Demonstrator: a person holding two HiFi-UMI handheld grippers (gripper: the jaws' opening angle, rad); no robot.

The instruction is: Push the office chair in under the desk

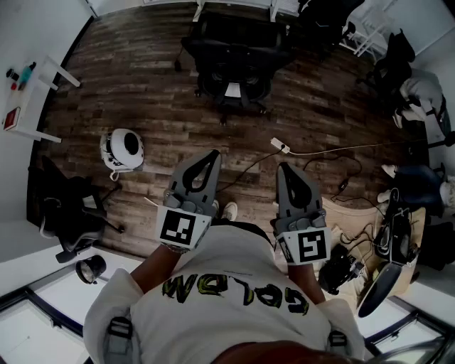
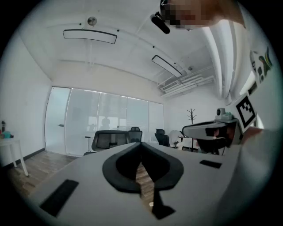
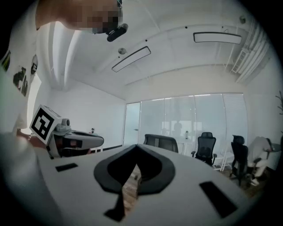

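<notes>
The black office chair (image 1: 234, 65) stands on the wood floor at the far side of the room, its back toward me, just in front of a white desk (image 1: 274, 7). I hold both grippers side by side at chest height, well short of the chair and touching nothing. The left gripper (image 1: 211, 155) is shut and empty, and so is the right gripper (image 1: 284, 169). In the left gripper view the shut jaws (image 2: 141, 148) point at the chair (image 2: 108, 140). The right gripper view shows its shut jaws (image 3: 135, 150) below the same chair (image 3: 161, 142).
A white round helmet-like object (image 1: 123, 149) lies on the floor to the left. A second black chair (image 1: 71, 213) sits near left, beside a white table (image 1: 28, 99). A power strip and cables (image 1: 281, 146) cross the floor. Chairs and gear (image 1: 398, 242) crowd the right.
</notes>
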